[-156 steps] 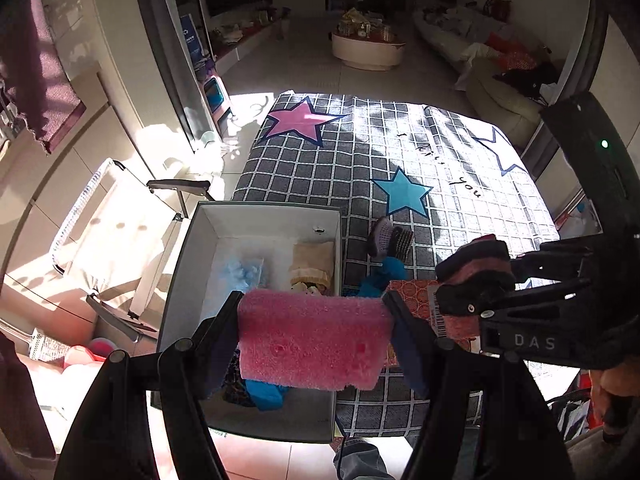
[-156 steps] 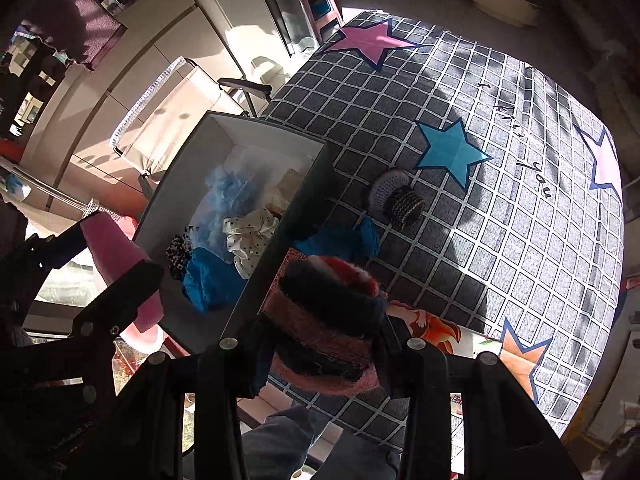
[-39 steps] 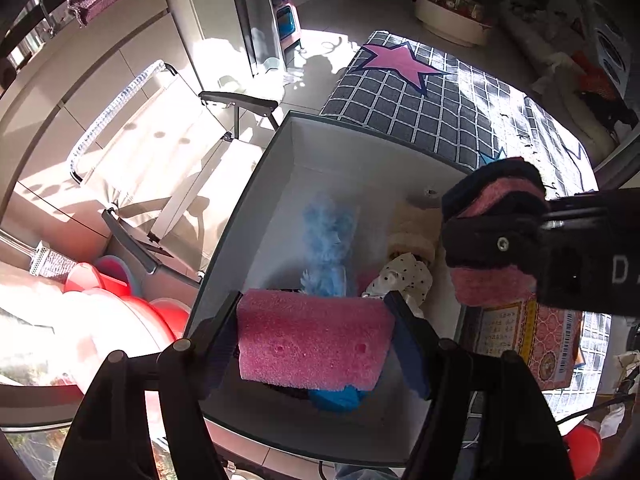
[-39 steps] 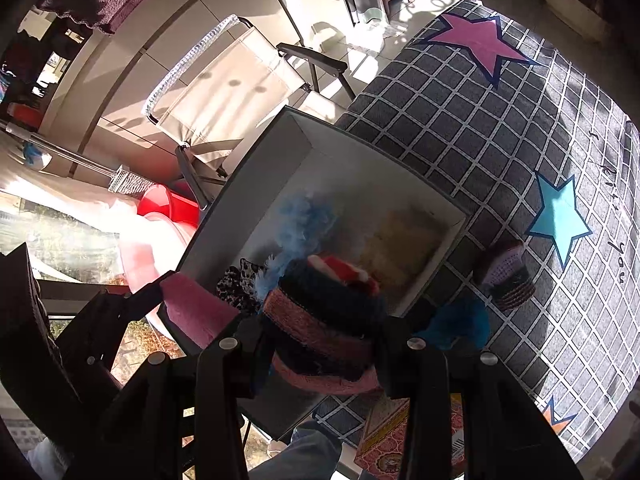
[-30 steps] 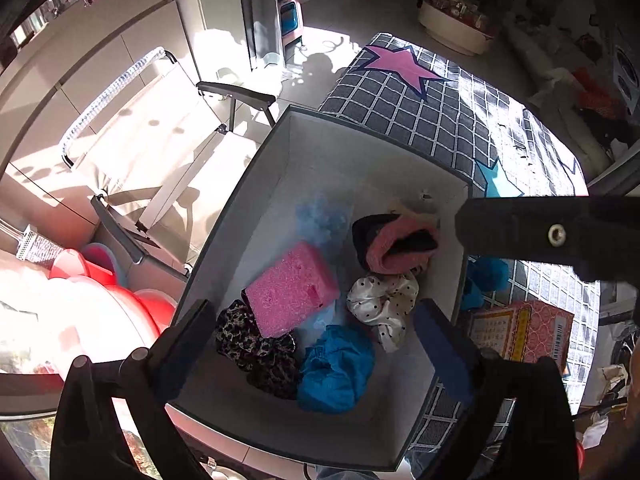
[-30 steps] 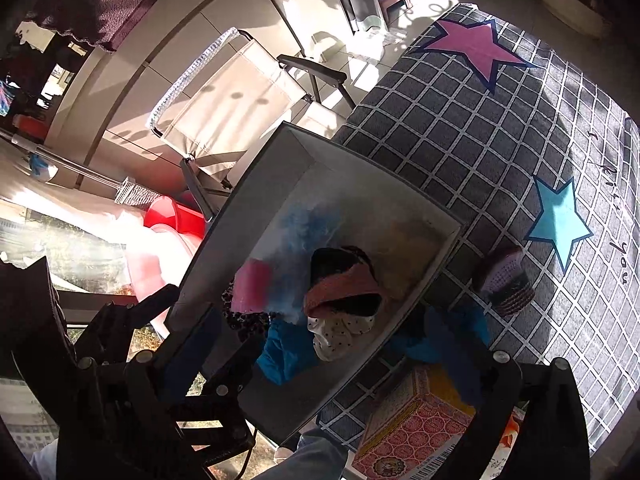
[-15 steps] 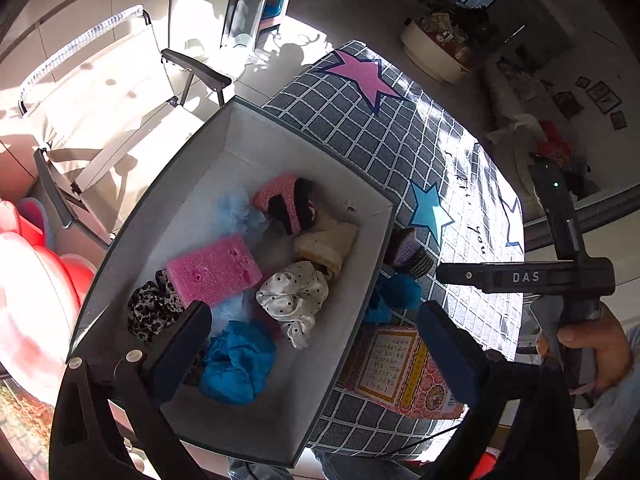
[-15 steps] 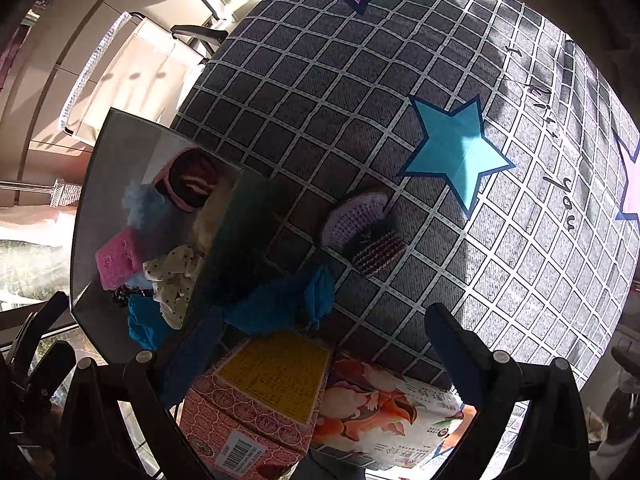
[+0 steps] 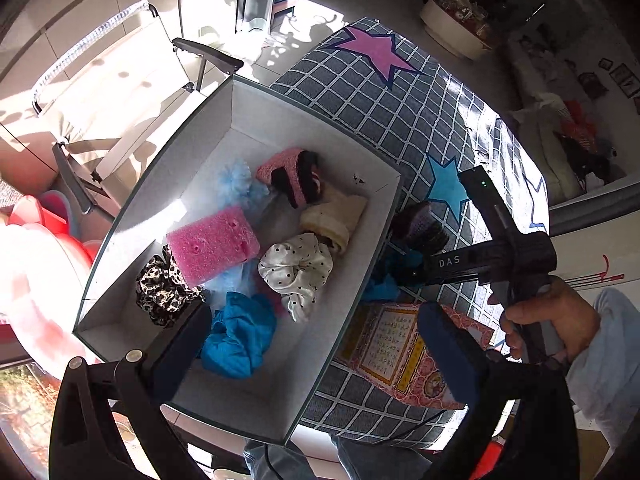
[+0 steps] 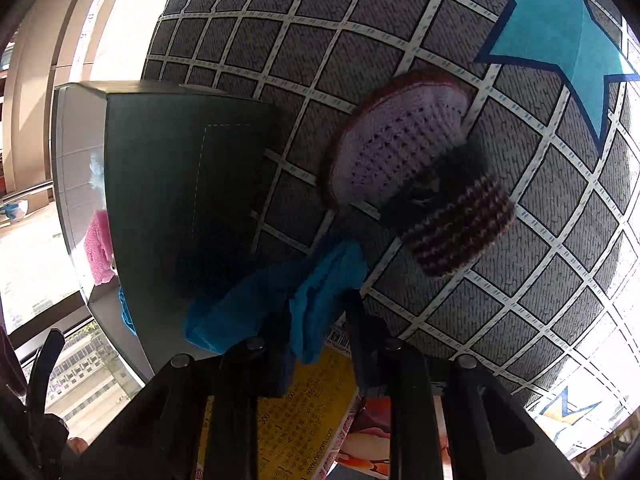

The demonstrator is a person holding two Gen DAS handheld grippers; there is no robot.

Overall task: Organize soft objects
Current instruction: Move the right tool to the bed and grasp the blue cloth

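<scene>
An open grey box [image 9: 188,156] holds a pink sponge [image 9: 212,244], a pink-and-black knit piece [image 9: 292,176], a cream item [image 9: 336,216] and several scrunchies. My left gripper [image 9: 316,344] hangs open above the box's near end with nothing between its fingers. Beside the box's outer wall [image 10: 180,180] lies a blue cloth [image 10: 280,292]. My right gripper [image 10: 316,320] is low over it, its jaws closing, with a fold of the cloth pinched between the fingers. A purple crocheted piece [image 10: 400,152] lies just beyond the cloth.
The checked mat with stars [image 9: 380,100] covers the table. A pink patterned carton [image 9: 392,352] lies at the near edge, right of the box. Beyond the table's left edge stand a folding chair [image 9: 100,92] and red tubs [image 9: 40,220]. A hand [image 9: 552,320] holds the right gripper.
The pink sponge and the knit piece left both grippers and now lie in the box. My right gripper swung right, dropped to the mat and closed on the blue cloth.
</scene>
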